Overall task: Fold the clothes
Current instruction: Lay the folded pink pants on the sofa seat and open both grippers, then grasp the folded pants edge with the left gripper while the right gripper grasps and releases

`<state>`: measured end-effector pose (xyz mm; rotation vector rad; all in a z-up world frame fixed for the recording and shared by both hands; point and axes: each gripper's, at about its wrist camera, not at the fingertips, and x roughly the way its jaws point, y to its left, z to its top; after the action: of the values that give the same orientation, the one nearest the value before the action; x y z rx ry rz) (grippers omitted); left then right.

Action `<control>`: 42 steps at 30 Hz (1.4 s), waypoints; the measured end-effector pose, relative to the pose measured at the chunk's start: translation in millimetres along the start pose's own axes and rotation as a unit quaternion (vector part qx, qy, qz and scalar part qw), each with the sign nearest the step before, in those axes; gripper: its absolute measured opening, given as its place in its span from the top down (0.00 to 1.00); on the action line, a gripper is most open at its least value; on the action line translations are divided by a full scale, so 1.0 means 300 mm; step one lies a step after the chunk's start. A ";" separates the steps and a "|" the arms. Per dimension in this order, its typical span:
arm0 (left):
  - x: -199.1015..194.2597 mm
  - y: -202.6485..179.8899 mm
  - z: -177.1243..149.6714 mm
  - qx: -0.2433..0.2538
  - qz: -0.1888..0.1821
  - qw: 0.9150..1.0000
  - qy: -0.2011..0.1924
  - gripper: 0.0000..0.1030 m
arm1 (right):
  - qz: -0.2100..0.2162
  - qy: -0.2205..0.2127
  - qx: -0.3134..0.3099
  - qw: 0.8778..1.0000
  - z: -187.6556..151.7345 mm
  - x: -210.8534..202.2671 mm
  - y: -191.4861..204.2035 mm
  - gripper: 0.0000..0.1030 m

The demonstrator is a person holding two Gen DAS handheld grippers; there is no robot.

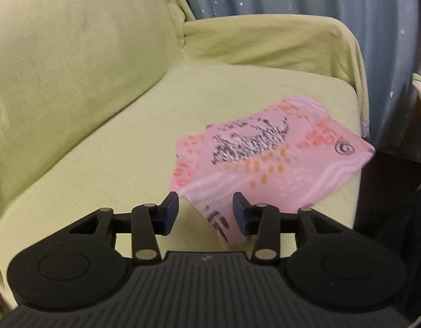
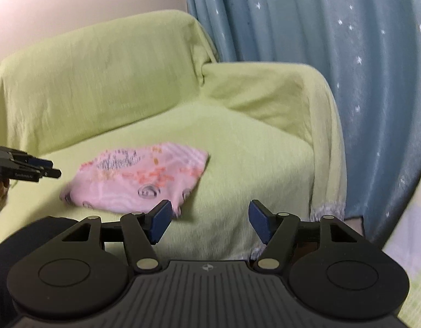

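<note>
Black jaws of both grippers, left [image 1: 206, 213] and right [image 2: 210, 220], are held apart, empty. Pink cloth [image 1: 267, 158] lies folded on the sofa [image 1: 106, 142] seat, near its front edge; judged light, soft, best pinched at a corner. Curtain [image 2: 319, 54] hangs behind; nothing is seen blocking.

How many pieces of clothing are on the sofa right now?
1. A pink garment lies on the sofa seat near the armrest, by the left tool. More may be out of view.
</note>
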<state>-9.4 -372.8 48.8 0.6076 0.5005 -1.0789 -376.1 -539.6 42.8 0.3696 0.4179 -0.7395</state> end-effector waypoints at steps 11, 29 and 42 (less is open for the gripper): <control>0.243 0.165 0.088 -0.043 -0.060 0.997 0.009 0.56 | 0.005 0.018 -0.001 1.000 0.078 0.204 0.032 0.25; 0.495 0.274 0.123 -0.054 -0.218 0.974 0.033 0.78 | 0.117 0.103 0.053 0.986 0.197 0.806 -0.024 0.25; 0.371 0.324 0.104 -0.091 -0.185 0.977 -0.057 0.99 | 0.078 0.076 0.098 0.989 0.240 0.770 -0.099 0.99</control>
<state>125.9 -433.5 20.1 0.2934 0.6184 -1.3938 -227.0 -724.0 -13.4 0.6393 0.4546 -0.6023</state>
